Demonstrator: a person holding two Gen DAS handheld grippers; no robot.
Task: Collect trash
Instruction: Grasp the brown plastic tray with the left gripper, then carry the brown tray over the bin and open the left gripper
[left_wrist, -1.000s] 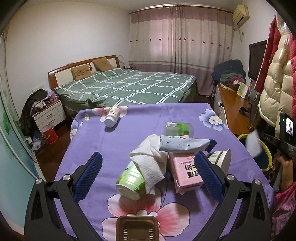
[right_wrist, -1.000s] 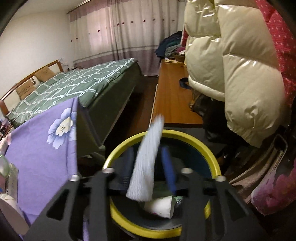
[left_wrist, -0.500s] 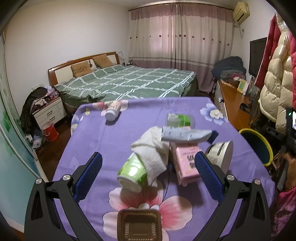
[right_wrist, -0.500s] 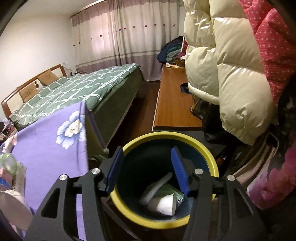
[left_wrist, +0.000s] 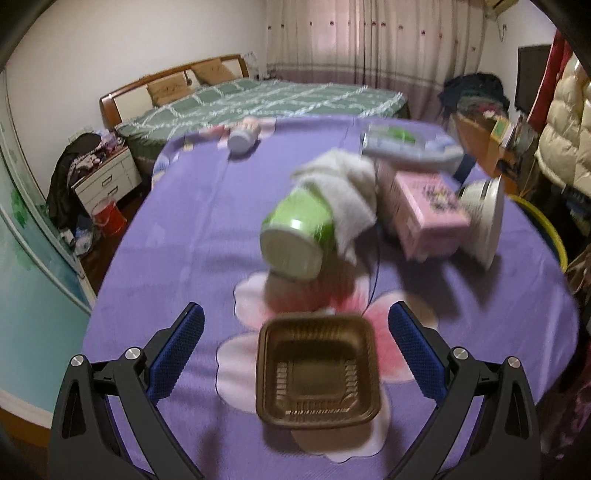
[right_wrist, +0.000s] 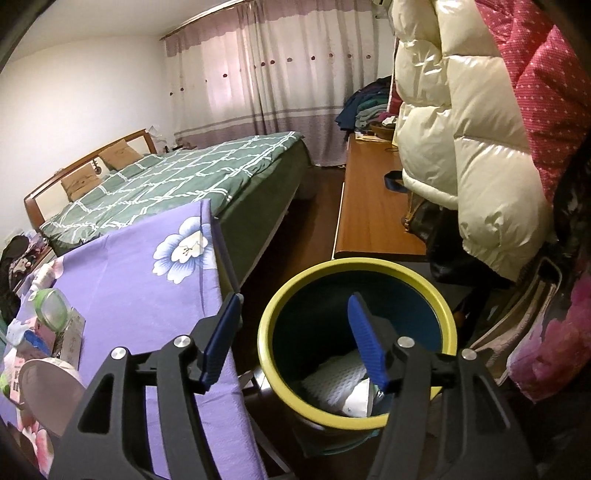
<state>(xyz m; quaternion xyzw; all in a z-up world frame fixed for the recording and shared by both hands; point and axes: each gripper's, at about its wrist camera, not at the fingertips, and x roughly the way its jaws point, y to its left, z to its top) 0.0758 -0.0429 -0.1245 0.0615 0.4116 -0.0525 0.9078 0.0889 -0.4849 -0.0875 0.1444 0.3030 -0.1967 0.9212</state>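
My left gripper (left_wrist: 295, 343) is open and empty, its jaws either side of a brown plastic tray (left_wrist: 317, 371) on the purple floral table (left_wrist: 177, 229). Beyond it lie a green cup (left_wrist: 295, 236) under a white tissue (left_wrist: 343, 188), a pink carton (left_wrist: 424, 210), a white bowl (left_wrist: 484, 218), a blue-white wrapper (left_wrist: 410, 151) and a white bottle (left_wrist: 242, 138). My right gripper (right_wrist: 295, 336) is open and empty above the yellow-rimmed trash bin (right_wrist: 354, 273). A white tissue (right_wrist: 332, 384) and other trash lie inside the bin.
The bin's rim shows at the table's right edge (left_wrist: 546, 229). A green bed (right_wrist: 177, 173) lies beyond the table. A wooden desk (right_wrist: 373, 218) and hanging puffer coats (right_wrist: 461, 122) stand right of the bin. A nightstand (left_wrist: 107, 181) and a red bucket (left_wrist: 109, 219) are at left.
My right gripper opened and let the white tissue fall into the bin, then rose and shifted left. My left gripper drew back and tilted down; the brown tray now sits between its jaws.
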